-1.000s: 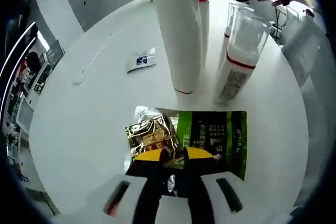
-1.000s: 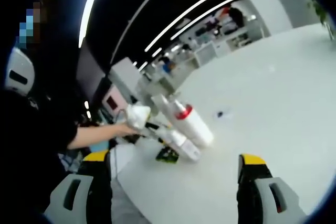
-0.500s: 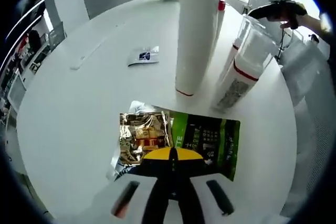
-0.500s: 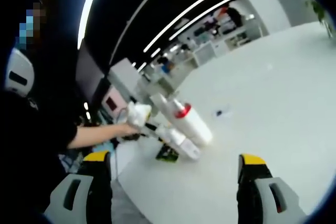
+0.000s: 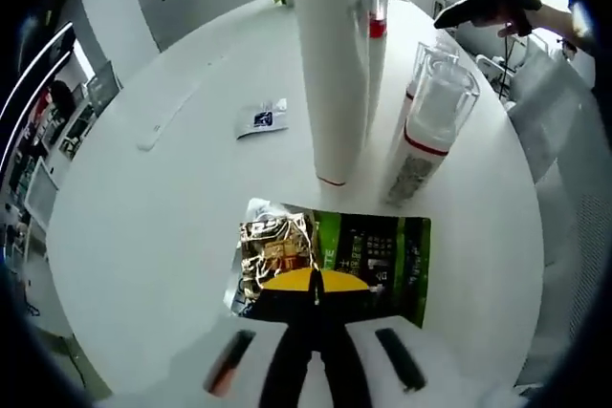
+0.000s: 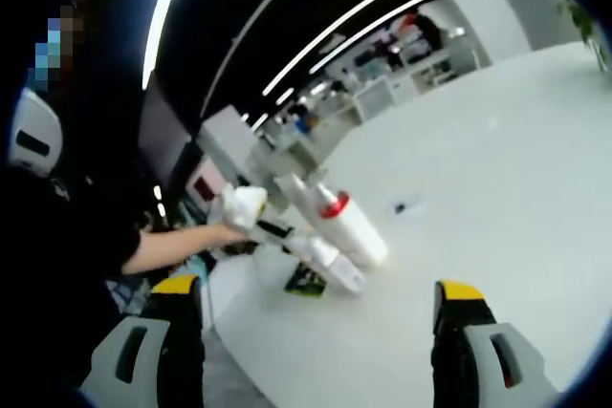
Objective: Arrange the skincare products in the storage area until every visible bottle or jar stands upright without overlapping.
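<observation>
Two grippers: the left gripper (image 5: 316,284) has its yellow tips pressed together over the sachets; the right gripper (image 6: 316,308) stands wide apart with nothing between.
Sachets: a crinkled gold foil sachet (image 5: 275,250) and a flat glossy green sachet (image 5: 381,257) lie side by side on the table.
Bottles: a tall smooth white tube (image 5: 332,64) and a clear-capped bottle (image 5: 426,126) stand upright just behind them.
Table: round, white, matte (image 5: 143,217).
Small packet: flat, white with a blue mark (image 5: 260,118), well apart.
</observation>
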A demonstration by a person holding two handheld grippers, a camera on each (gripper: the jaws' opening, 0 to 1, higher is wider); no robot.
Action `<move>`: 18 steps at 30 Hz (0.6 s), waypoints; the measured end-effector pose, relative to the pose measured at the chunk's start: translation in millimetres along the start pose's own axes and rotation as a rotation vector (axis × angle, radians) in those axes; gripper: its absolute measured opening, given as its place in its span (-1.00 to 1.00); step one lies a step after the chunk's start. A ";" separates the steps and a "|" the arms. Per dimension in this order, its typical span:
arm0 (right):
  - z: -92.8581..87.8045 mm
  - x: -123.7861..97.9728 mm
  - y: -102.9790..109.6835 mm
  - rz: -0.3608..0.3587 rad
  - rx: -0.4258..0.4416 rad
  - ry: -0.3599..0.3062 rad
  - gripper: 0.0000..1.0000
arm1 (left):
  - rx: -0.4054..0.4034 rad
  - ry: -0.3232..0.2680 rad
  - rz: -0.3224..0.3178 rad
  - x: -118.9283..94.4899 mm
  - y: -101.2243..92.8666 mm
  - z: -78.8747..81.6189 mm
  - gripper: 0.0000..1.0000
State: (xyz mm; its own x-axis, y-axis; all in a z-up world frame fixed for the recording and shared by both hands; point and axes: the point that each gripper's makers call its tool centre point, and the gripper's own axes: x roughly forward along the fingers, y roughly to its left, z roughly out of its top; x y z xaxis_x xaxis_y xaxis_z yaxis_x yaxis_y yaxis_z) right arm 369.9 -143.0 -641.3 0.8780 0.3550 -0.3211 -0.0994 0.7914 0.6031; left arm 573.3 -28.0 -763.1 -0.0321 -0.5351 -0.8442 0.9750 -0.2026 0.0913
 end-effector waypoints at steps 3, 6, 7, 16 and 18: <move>-0.7 0.1 1.6 0.005 -0.001 0.002 0.98 | 0.033 -0.047 0.022 1.8 -1.9 10.8 -0.94; -1.8 -0.6 0.8 0.002 0.001 0.006 0.98 | 0.031 -0.043 0.025 8.3 -4.3 15.5 -0.89; -1.9 -1.0 0.5 0.002 0.001 0.006 0.98 | 0.036 -0.042 0.025 12.0 -4.8 17.2 -0.87; -1.3 -6.6 -5.5 -0.014 0.010 0.001 0.98 | 0.065 -0.009 0.050 28.0 2.3 14.5 -0.65; -1.5 -6.4 -6.1 -0.015 0.013 0.002 0.98 | 0.065 -0.014 0.043 28.5 1.5 12.7 -0.73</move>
State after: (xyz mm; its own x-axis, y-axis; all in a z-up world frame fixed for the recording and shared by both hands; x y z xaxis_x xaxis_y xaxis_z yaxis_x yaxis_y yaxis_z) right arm 364.3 -149.4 -644.0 0.8784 0.3441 -0.3317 -0.0802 0.7903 0.6075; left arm 571.0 -53.9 -780.3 0.0055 -0.5560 -0.8312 0.9592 -0.2320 0.1615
